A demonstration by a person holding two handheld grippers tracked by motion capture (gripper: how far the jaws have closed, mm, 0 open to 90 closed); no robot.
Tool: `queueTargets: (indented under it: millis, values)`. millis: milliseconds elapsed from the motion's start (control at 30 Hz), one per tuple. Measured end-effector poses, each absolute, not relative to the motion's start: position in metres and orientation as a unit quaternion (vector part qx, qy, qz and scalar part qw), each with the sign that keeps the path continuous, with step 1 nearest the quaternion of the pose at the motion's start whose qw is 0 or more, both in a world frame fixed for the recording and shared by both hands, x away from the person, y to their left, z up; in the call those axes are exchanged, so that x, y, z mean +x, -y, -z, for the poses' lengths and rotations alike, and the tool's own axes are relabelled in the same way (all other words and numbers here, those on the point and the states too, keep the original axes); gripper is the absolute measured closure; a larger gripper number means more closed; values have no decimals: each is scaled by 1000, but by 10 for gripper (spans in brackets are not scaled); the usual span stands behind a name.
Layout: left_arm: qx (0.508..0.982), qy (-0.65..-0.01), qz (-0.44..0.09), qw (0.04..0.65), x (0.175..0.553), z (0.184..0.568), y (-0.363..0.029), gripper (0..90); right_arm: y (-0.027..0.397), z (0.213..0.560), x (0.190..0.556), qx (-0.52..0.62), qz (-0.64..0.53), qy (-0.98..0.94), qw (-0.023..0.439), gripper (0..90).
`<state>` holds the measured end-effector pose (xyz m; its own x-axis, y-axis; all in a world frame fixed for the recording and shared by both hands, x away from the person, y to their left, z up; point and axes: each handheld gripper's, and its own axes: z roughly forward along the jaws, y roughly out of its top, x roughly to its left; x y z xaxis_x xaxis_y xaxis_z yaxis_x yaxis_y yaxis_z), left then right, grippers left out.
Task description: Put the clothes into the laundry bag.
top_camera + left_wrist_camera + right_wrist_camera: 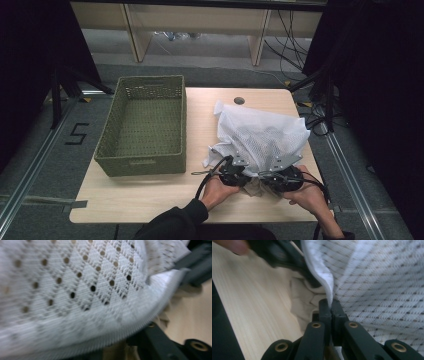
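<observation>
Mesh bag (262, 135) on table (150, 192), near edge, right of basket (142, 125). Right gripper (329, 305) clamped on bag hem — jaws together. Left gripper (233, 173) at bag's near edge — grip unclear, jaws hidden under mesh.

A white mesh bag (260, 132), its weave patterned in small diamonds dotted with round dark holes, lies on a pale wood-grain table (150, 195). Cream-beige cloth (305, 298) shows beneath the bag's ribbed white hem. At nine o'clock from the bag stands an olive-green woven basket (142, 125) with an openwork band along its rim. At six o'clock, the black left gripper (233, 172) and black right gripper (286, 179) carry grey plates; brass-coloured rivets stud their black jaws. The person's sleeve (175, 222) is black. A black mark on the grey floor (77, 134) sits at nine o'clock from the basket.
</observation>
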<state>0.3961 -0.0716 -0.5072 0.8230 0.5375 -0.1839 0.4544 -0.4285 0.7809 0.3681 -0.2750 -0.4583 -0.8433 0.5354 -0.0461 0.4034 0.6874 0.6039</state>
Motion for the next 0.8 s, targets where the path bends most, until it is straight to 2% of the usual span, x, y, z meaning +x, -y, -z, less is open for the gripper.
queueTargets:
  millis: [133,300,400,567,733,800]
  values:
    - [844,-297,-44,444,389,499,51,636,283,464,367,289,-293,-905,107,900]
    - [855,-299,-119,408,388,480,14,505,283,466,367,299,-278,-908,99,900]
    - [856,-324,-155,372,394,478,-5,462,284,467,368,294,-275,-910,102,900]
    - [840,-381,-160,351,405,494,-8,386,288,468,369,304,-263,-909,111,900]
    - [838,-400,-165,333,415,503,-4,335,296,469,372,306,-259,-909,116,900]
    - [831,-415,-151,338,419,506,-3,328,299,467,372,311,-251,-909,115,900]
